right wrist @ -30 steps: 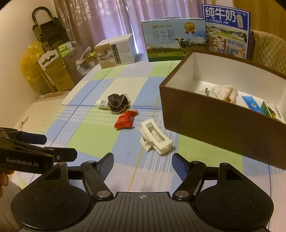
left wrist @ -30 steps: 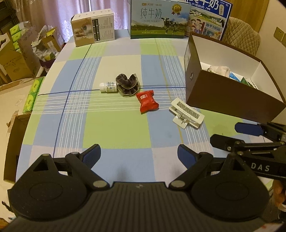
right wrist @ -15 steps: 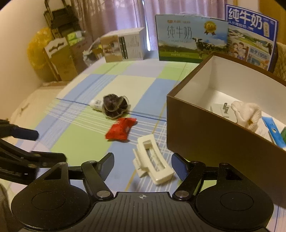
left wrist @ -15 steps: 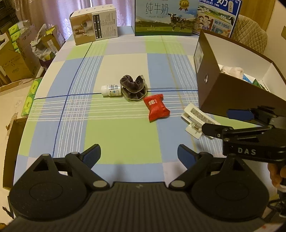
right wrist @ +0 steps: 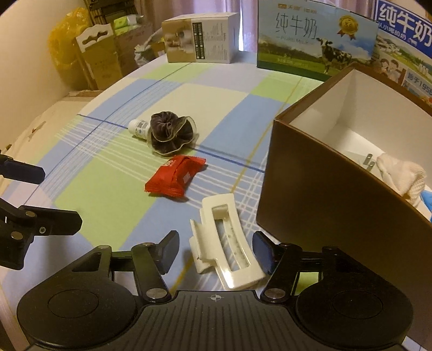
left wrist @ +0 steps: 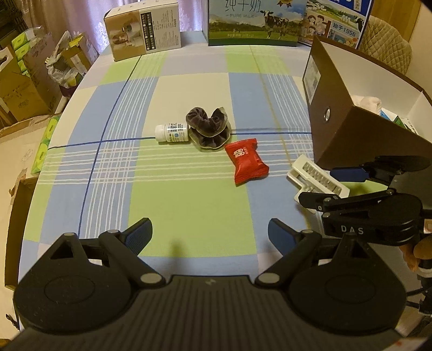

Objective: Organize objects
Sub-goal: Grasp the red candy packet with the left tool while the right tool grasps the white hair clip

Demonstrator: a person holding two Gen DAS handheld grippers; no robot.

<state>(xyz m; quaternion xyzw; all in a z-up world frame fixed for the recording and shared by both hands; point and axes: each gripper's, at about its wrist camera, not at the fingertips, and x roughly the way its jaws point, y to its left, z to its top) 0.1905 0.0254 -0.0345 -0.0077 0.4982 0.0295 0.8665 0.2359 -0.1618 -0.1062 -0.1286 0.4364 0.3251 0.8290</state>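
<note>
A white hair claw clip (right wrist: 229, 243) (left wrist: 313, 178) lies on the checked tablecloth, between the spread fingers of my right gripper (right wrist: 216, 251), which is open around it. Farther out lie a red snack packet (right wrist: 175, 176) (left wrist: 247, 164), a dark velvet scrunchie (right wrist: 170, 133) (left wrist: 209, 128) and a small white bottle (right wrist: 139, 128) (left wrist: 171, 132) on its side. The brown box (right wrist: 324, 194) (left wrist: 351, 129) stands to the right, holding a white cloth (right wrist: 402, 175) and other items. My left gripper (left wrist: 209, 233) is open over bare cloth, and the right gripper (left wrist: 321, 186) shows in its view.
Milk cartons (left wrist: 253, 21) and a small product box (left wrist: 143, 29) line the table's far edge. Cardboard boxes and bags (left wrist: 24, 81) crowd the floor to the left. A padded chair (left wrist: 386, 48) stands behind the brown box.
My right gripper has advanced until the white clip lies between its fingers. The left gripper has moved forward a little toward the objects.
</note>
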